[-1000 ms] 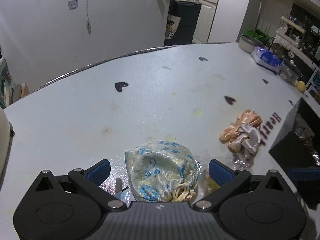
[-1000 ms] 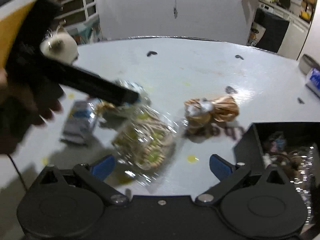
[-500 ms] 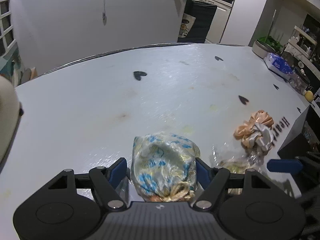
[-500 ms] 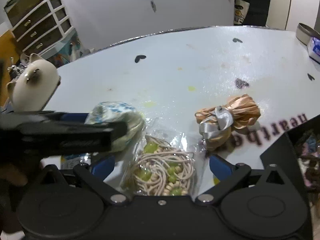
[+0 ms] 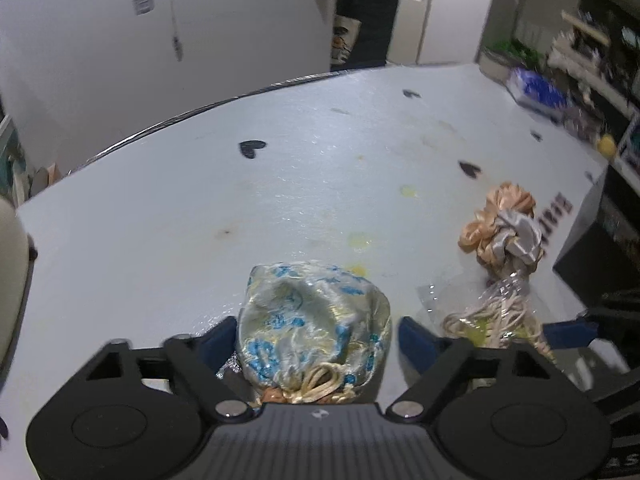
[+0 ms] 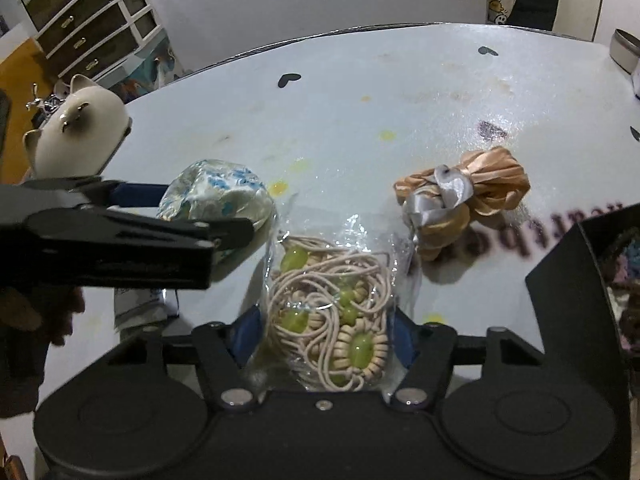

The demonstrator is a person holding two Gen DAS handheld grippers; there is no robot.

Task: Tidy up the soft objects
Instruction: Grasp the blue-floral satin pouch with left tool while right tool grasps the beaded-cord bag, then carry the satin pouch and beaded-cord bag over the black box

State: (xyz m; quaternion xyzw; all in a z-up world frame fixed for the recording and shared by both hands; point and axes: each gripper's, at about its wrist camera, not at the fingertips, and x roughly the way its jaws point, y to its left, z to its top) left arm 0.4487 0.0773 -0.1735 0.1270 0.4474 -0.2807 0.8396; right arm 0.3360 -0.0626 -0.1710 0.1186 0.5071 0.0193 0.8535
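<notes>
**Closing on two bundles at once**

Narrowing from the wide spread of a second ago, the left gripper [image 5: 316,332] now pinches the blue-patterned satin pouch [image 5: 314,320] on the counter [image 5: 280,184], its jaws easing slightly apart. The right gripper [image 6: 322,332], earlier wide above the counter, is closing around the clear bag of beaded cords [image 6: 332,312], its blue pads touching the plastic. The peach and silver scrunchie bundle [image 6: 460,200] lies unmoved beside the black box [image 6: 568,276].

Ahead of the left tool [image 5: 316,332], bare surface [image 5: 280,184] is lying open. Scrunchies [image 6: 464,196] and a black box [image 6: 576,280] are crowding the right tool's [image 6: 320,336] right; a cat figurine [image 6: 76,132] is standing far left.
</notes>
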